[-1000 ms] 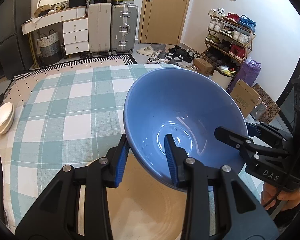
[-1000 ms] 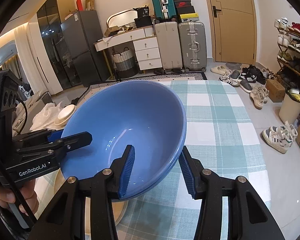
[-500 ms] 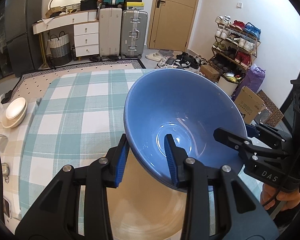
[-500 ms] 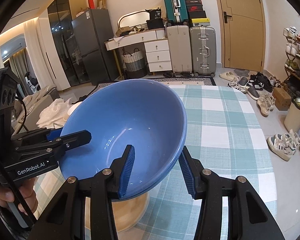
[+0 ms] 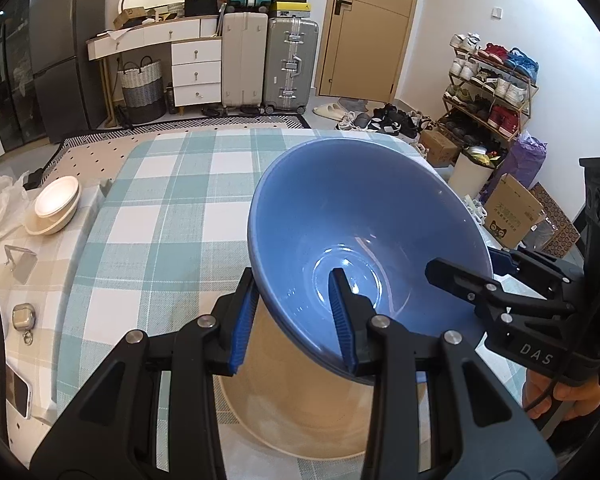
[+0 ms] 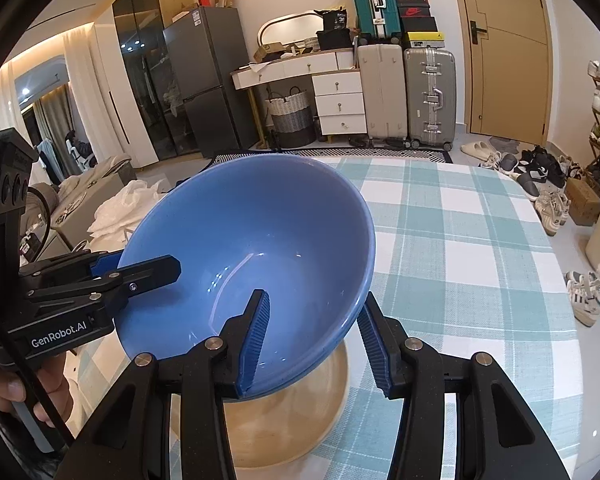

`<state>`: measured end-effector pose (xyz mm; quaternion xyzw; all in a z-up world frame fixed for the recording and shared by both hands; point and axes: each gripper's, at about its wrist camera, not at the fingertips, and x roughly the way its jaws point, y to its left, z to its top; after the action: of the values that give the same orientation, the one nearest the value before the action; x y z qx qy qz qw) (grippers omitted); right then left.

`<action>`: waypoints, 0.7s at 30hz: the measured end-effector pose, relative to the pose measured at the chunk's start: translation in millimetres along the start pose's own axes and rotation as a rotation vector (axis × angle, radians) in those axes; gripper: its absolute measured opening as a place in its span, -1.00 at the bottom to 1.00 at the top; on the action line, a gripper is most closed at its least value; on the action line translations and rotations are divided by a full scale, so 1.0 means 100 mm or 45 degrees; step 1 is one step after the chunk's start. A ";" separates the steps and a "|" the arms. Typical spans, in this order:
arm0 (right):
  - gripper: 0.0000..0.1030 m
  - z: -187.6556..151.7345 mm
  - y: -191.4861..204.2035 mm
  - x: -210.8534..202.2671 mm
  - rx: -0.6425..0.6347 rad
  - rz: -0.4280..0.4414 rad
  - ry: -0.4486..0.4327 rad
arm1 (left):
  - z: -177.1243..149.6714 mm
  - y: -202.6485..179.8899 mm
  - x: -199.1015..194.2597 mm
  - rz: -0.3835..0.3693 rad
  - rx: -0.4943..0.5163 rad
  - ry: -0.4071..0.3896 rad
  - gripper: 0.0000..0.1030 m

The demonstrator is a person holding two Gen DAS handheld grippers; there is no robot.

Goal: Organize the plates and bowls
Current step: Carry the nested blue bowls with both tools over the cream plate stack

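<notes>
A checked cloth is covering the worktop (image 5: 160,208) in a cluttered room. In the left wrist view, the left gripper (image 5: 294,312) is pinching the blue bowl (image 5: 360,240) by its rim, now raised higher above the tan plate (image 5: 292,412). In the right wrist view, the right gripper (image 6: 312,338) is clamping the opposite rim; the empty bowl is travelling, not yet stacked.

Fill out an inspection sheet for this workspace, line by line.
Surface: table under teal checked cloth.
Job's things: blue bowl held tilted above beige plate; cream bowls stacked at left edge.
Clutter: phone, earbud case.
Grippers: left gripper and right gripper both straddle the blue bowl's rim.
Cables: black cable by left hand.
Surroundings: suitcases, shoe rack, door, fridge.
</notes>
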<state>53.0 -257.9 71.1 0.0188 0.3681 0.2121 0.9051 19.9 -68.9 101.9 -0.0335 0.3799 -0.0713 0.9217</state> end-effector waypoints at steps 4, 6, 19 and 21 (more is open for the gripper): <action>-0.08 -0.04 0.07 0.07 -0.017 0.015 0.019 | -0.07 0.07 0.01 0.020 -0.013 0.008 -0.37; -0.08 -0.06 0.09 0.11 -0.021 0.022 0.029 | -0.11 0.11 0.02 0.025 -0.022 0.017 -0.37; -0.08 -0.21 0.13 0.27 -0.018 0.030 0.076 | -0.30 0.23 0.20 0.033 -0.040 0.056 -0.37; -0.08 -0.23 0.13 0.29 -0.018 0.028 0.077 | -0.32 0.24 0.23 0.030 -0.042 0.056 -0.37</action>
<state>50.8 -237.3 38.0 0.0099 0.3936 0.2250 0.8913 15.7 -48.9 60.3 -0.0425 0.4016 -0.0550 0.9132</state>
